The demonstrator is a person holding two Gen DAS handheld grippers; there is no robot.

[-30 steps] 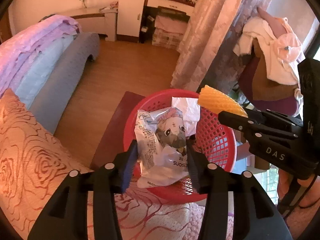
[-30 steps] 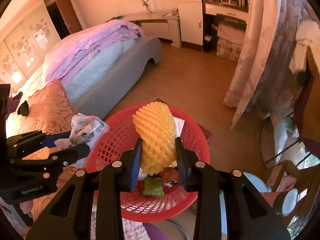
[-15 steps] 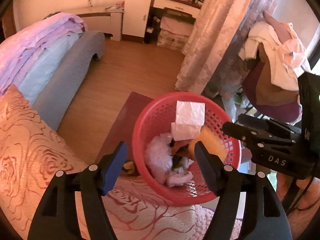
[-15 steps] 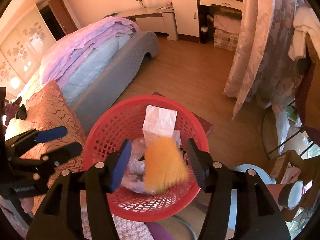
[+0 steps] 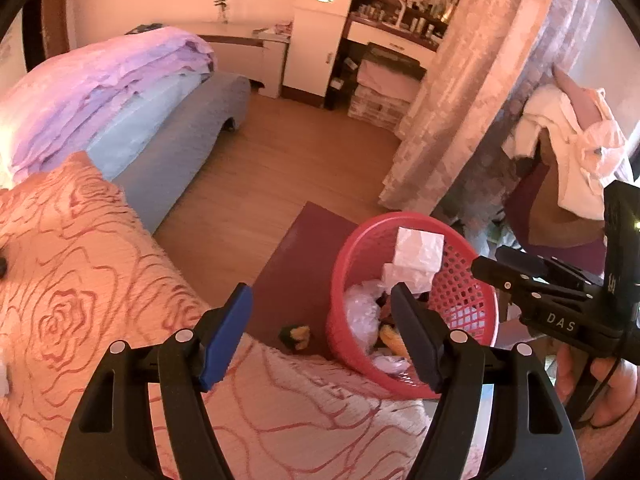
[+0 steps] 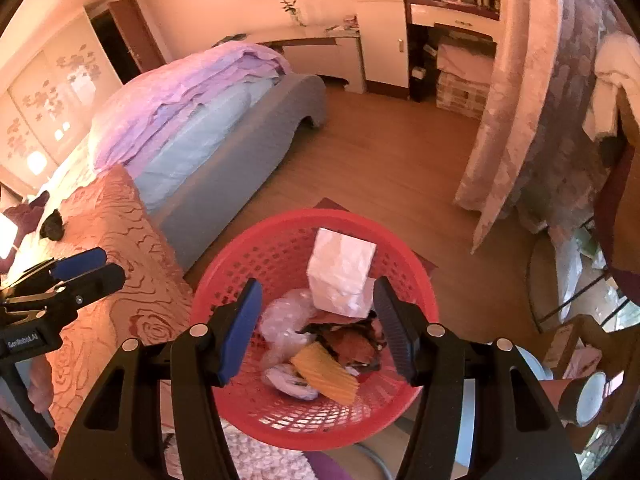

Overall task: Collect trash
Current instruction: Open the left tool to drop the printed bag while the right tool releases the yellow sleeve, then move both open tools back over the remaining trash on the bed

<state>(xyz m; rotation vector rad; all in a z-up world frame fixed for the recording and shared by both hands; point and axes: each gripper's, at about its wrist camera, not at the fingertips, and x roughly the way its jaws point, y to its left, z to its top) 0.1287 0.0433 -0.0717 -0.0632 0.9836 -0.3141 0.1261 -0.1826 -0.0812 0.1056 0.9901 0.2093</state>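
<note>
Where the red mesh basket (image 6: 312, 412) sits on the floor beside the bed, the trash lies inside it: a yellow foam net (image 6: 325, 372) near the bottom, crumpled clear plastic (image 6: 285, 316) to its left, and a white paper piece (image 6: 342, 276) leaning against the far wall. Above the basket, the right gripper (image 6: 316, 324) hangs with its jaws spread wide, holding nothing. To the left, the left gripper (image 5: 322, 332) is likewise parted and empty over the rose-patterned orange bedspread (image 5: 80, 288). A small yellow-and-dark scrap (image 5: 295, 335) lies on the maroon mat (image 5: 304, 264) just beside the basket.
</note>
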